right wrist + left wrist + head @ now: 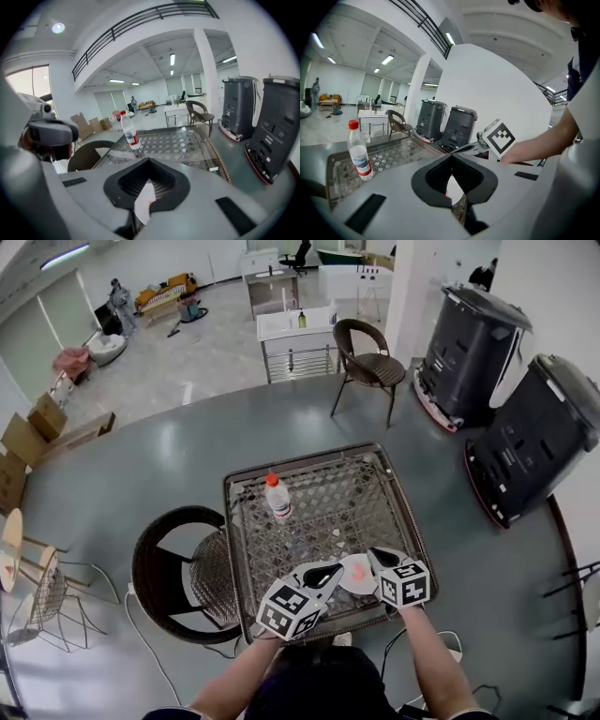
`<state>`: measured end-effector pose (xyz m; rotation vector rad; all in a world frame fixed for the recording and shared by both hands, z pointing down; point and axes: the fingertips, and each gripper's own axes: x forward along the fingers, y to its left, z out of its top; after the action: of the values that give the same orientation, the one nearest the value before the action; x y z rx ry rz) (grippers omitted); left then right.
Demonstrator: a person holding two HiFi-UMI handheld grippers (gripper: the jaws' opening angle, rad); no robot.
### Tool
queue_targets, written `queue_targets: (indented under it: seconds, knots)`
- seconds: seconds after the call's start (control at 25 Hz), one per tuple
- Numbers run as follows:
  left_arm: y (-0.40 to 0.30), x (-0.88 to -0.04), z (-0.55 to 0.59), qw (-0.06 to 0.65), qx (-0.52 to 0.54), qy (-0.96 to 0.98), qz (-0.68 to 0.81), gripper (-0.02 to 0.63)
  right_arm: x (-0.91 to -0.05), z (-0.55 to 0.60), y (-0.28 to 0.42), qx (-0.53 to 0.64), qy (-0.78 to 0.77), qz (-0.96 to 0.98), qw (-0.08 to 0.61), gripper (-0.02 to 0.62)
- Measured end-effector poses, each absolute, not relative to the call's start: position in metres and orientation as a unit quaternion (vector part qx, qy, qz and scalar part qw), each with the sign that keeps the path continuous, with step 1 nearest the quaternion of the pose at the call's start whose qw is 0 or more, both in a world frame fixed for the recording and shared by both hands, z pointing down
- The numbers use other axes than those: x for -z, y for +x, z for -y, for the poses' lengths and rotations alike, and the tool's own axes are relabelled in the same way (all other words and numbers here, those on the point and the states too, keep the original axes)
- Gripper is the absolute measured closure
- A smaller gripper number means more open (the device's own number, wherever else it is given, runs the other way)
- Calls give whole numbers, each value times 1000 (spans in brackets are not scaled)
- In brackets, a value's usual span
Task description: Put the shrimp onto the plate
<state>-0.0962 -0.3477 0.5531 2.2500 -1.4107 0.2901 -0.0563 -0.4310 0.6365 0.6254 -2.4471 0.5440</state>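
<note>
My left gripper [330,571] and right gripper [377,556] hover low over the near edge of the bench [319,486], tips angled toward each other. Between them sits the white plate [345,586]. The shrimp [359,571], a small orange piece, lies on the plate, just right of my left gripper's tip and just below and left of my right gripper's tip.

In the left gripper view my left gripper [451,158] has its jaws drawn together at the tips with nothing clamped. Through the slit beneath them I see the plate [454,186] and a speck of the shrimp [446,191] at its left edge. In the right gripper view my right gripper [149,161] is likewise closed at the tips and holds nothing. The plate [143,204] shows through its slit, with a bit of the shrimp [150,202] beside it. A bottle [278,498] with a red cap stands upright farther out on the bench, well beyond both grippers.
</note>
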Motion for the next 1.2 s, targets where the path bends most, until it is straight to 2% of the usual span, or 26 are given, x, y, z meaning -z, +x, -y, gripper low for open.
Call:
queue_targets:
  seconds: [0.28,0.4,0.68,1.2]
  knots:
    - [-81,-495,360,191,-75,858,470,597,-510,426,-61,-180,237,944,142,592]
    - [-79,-469,359,176,-59,869,458,597,-464,418,-60,-146,246,952,106,591]
    - [-65,-429,351,156,-44,890,426,597,-405,393,-45,-105,262,958,59,592]
    - [-53,-418,341,140,-51,898,414,597,-386,373,-30,-85,251,964,21,592]
